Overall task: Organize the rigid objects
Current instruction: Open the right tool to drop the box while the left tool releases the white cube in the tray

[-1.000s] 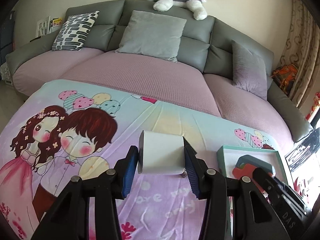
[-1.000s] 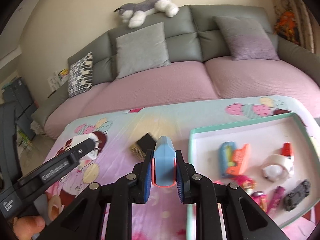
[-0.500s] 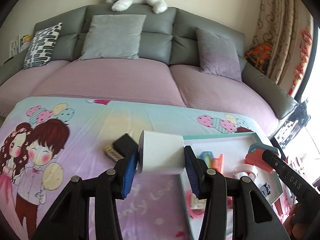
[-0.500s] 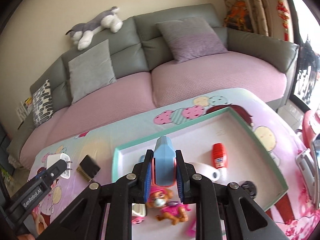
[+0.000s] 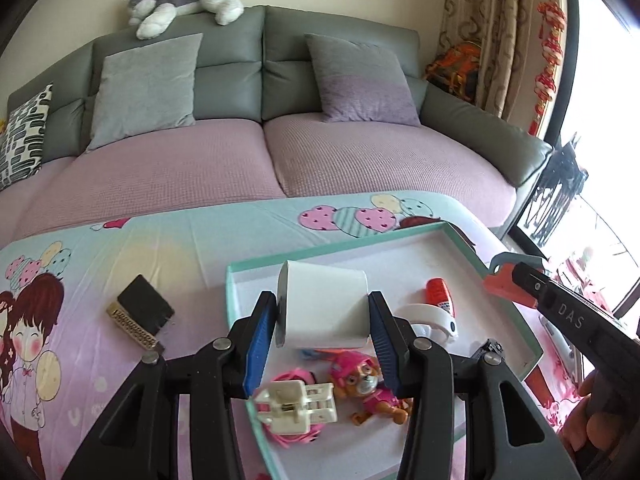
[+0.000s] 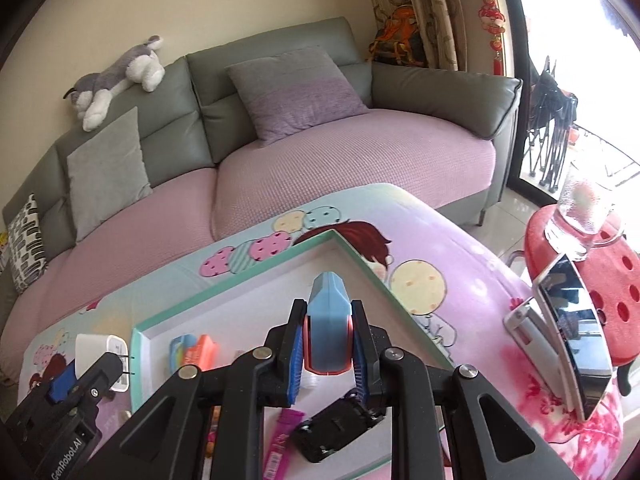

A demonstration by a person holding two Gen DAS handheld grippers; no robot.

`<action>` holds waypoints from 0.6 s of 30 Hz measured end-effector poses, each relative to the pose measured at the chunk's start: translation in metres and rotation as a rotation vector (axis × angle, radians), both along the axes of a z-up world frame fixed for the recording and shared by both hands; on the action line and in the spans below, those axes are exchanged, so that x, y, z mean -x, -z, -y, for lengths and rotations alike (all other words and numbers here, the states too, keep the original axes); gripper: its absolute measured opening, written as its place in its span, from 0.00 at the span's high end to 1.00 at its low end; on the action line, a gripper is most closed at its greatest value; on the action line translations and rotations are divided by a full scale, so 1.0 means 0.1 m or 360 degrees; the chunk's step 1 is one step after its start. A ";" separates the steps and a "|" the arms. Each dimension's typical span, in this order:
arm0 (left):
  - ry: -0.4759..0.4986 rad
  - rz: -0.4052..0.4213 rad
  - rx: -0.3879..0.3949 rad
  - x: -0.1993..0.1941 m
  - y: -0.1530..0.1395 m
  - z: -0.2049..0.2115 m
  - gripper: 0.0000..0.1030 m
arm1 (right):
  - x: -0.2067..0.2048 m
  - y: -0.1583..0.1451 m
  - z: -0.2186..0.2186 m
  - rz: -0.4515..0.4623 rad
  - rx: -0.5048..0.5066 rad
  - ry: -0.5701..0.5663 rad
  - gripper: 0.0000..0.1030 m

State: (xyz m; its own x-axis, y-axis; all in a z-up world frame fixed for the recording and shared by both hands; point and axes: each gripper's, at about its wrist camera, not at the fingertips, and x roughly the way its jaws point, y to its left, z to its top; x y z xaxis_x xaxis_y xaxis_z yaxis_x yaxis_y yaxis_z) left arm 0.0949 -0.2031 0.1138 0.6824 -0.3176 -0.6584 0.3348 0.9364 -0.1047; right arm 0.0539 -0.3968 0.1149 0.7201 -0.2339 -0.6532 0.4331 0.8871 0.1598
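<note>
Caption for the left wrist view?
Left gripper carries a white charger over the tray of toys.

Both loaded grippers now over tray (image 5: 460,236).

white charger block (image 5: 324,312): smooth matt plastic. blue toy (image 6: 329,332): smooth plastic, slight sheen. tray (image 5: 400,236): matt card, teal rim. bench cover (image 5: 192,236): soft printed cloth. sofa seat (image 5: 384,152): textured woven cloth; backrest leather-like.

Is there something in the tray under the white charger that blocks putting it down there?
Yes. Below the white charger held by the left gripper, the tray holds a pup figure and a white clip; the far tray floor looks bare.
</note>
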 end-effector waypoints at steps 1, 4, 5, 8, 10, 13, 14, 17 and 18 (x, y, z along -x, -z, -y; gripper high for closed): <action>0.0014 -0.0006 -0.0008 -0.01 0.02 0.05 0.53 | -0.01 0.03 0.02 -0.0009 0.0000 0.0005 0.78; 0.0034 -0.0036 -0.0027 -0.03 0.11 0.14 0.53 | -0.05 0.13 0.05 -0.0053 -0.0017 0.0000 0.78; 0.0039 -0.0045 -0.0031 -0.03 0.13 0.16 0.53 | -0.07 0.16 0.06 -0.0069 -0.0019 0.0001 0.78; 0.0047 -0.0063 -0.0042 -0.04 0.18 0.21 0.53 | -0.10 0.24 0.06 -0.0107 -0.0026 0.0001 0.78; 0.0050 -0.0071 -0.0047 -0.04 0.20 0.23 0.53 | -0.11 0.27 0.07 -0.0119 -0.0035 0.0000 0.78; 0.0054 -0.0082 -0.0045 -0.05 0.23 0.25 0.53 | -0.12 0.28 0.06 -0.0126 -0.0038 -0.0004 0.78; 0.0055 -0.0086 -0.0043 -0.06 0.24 0.25 0.53 | -0.13 0.29 0.05 -0.0129 -0.0035 -0.0007 0.78; 0.0061 -0.0104 -0.0043 -0.07 0.27 0.26 0.53 | -0.15 0.32 0.02 -0.0158 -0.0028 -0.0020 0.78; 0.0060 -0.0111 -0.0046 -0.08 0.28 0.27 0.53 | -0.16 0.34 0.02 -0.0172 -0.0028 -0.0024 0.78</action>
State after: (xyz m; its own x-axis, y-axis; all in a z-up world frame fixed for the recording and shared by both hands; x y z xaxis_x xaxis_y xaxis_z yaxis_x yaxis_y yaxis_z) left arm 0.1026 -0.2298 0.0854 0.6224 -0.3225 -0.7132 0.3628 0.9262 -0.1022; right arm 0.0700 -0.3988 0.0809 0.6487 -0.2110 -0.7312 0.4350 0.8911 0.1288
